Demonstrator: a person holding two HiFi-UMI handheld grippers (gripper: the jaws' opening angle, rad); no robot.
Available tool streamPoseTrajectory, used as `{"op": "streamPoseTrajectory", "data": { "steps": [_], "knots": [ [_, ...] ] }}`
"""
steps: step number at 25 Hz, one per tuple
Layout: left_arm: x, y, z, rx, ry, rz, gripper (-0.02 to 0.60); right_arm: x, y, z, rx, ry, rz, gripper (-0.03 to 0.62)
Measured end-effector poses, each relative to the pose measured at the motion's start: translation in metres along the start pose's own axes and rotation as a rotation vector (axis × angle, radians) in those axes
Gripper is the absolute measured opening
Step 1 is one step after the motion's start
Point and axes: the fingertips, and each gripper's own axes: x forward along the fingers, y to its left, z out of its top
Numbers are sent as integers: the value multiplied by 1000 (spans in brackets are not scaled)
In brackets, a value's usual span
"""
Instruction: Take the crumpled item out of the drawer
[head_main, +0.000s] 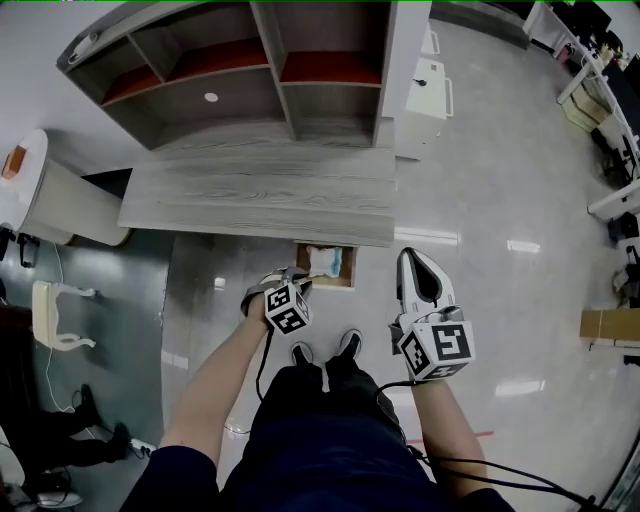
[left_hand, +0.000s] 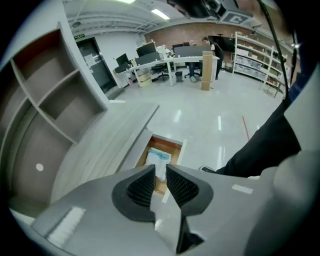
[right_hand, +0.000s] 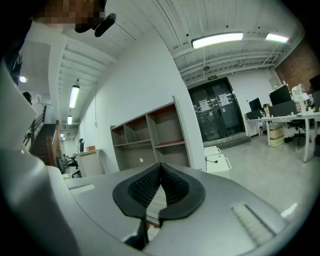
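The drawer (head_main: 347, 268) stands pulled out from under the grey desk's front edge. Inside it lies the crumpled white and pale blue item (head_main: 322, 262). My left gripper (head_main: 301, 284) hovers just left of the drawer's front, above floor level, its jaws a narrow gap apart and empty. In the left gripper view the crumpled item (left_hand: 159, 157) shows through that gap (left_hand: 160, 171), lying in the wooden drawer (left_hand: 172, 146) a short way below. My right gripper (head_main: 409, 256) is held to the right of the drawer, shut and empty, pointing level at the shelf unit (right_hand: 161, 168).
The grey desk top (head_main: 260, 195) carries an open shelf unit (head_main: 250, 70) at its back. A white low cabinet (head_main: 428, 92) stands to its right. The person's shoes (head_main: 326, 350) are just before the drawer. A white chair (head_main: 55, 315) stands at the left.
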Motion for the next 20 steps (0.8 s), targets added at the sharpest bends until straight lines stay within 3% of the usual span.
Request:
{"op": "streamPoseTrajectory", "data": {
  "steps": [10,16,20],
  "knots": [
    [95,-11,-14,214,126,-131,69,-20,-47,-44,21,104,-173,6],
    [139,-16,-24,290,218,-219,69,-35,-56,-68,48,157,-276,6],
    [153,-22,-30,349,250,-239,69,-42,-55,-79,80,169,-323,6]
  ]
}}
